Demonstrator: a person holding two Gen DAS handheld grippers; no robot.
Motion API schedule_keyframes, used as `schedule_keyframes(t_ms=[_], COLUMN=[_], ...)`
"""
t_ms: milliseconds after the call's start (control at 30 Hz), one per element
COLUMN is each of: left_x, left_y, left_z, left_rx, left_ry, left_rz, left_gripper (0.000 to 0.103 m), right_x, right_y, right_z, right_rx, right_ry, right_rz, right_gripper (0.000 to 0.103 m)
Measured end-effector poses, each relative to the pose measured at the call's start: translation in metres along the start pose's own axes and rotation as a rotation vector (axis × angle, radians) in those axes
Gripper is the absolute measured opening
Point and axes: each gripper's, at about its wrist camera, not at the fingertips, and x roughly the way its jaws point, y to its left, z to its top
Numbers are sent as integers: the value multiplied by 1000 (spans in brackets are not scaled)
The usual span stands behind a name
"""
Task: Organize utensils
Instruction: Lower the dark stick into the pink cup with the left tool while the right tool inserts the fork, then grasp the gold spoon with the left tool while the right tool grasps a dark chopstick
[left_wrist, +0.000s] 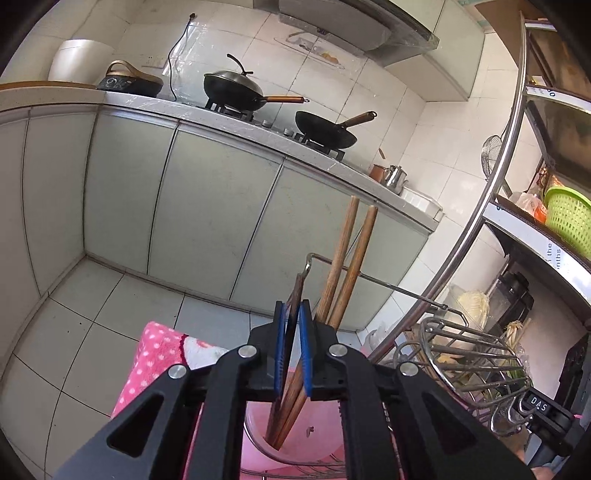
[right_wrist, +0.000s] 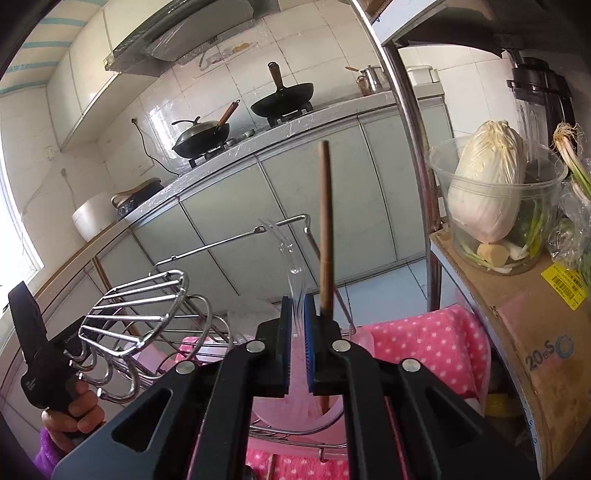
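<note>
The left tongs (left_wrist: 293, 317) are nearly closed on a dark wooden chopstick (left_wrist: 291, 302) that runs between the blue pads (left_wrist: 306, 354) and down into a pink cup (left_wrist: 255, 421) below them; whether the pads still press on it cannot be told. Two lighter chopsticks (left_wrist: 343, 266) stand in the same cup just right of these tongs, leaning up and away past a wire rail (left_wrist: 388, 286). Further right sits a chrome wire rack (left_wrist: 465, 354), and to the left a pink dotted towel (left_wrist: 155, 354) hangs. The right tongs (right_wrist: 298, 314) are closed on a clear plastic utensil (right_wrist: 291, 258), whose curved handle rises ahead of the pads; its lower end goes down toward the cup (right_wrist: 332, 413). Just right of these tongs one chopstick (right_wrist: 325, 229) stands almost upright in that cup. To the left are the rack (right_wrist: 136, 310) and a hand (right_wrist: 74, 413) holding the other gripper's black handle. To the right a cabbage (right_wrist: 487, 184) sits in a clear tub on a cardboard box. Beyond both tongs, two woks (left_wrist: 325, 127) rest on the worktop (left_wrist: 177, 107) stove.
</note>
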Motion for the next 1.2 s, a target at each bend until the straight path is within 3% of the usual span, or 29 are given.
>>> schedule_keyframes(t_ms=[67,133,200,300,400,500,667,900,1000,1067,1200], left_x=[-7,-16,-24,-38,-54,-75,-96,-90,-71,-57,-33], left_y=[-2,-4,-4,-4,-4,-6,-11,-19,-18,-17,-14], left_z=[1,1,1,0,-3,-12,-41,-105,-132,-152,-176], left_rx=[22,42,52,56,60,75,124,150,112,84,49], left_ry=[-14,-30,-31,-24,-6,15,107,350,491,598,704], left_rz=[9,12,10,10,19,19,19,-2,1,-14,3], left_gripper=[21,40,46,48,48,48,48,43,25,20,15], right_x=[-6,-15,-26,-44,-59,-72,-81,-78,-80,-81,-80], right_y=[2,5,9,17,22,23,20,10,0,-6,-14], right_z=[-2,-5,-9,-18,-29,-46,-80,-135,-149,-155,-162], right_rx=[-3,-27,-47,-92,-98,-79,-73,-69,-28,4,37], right_ry=[-5,-15,-28,-45,-44,-21,75,231,258,273,302], right_rz=[8,-1,0,-14,-11,3,-15,-86,-87,-78,-56], right_gripper=[11,27,35,39,40,47,53,54,54,54,54])
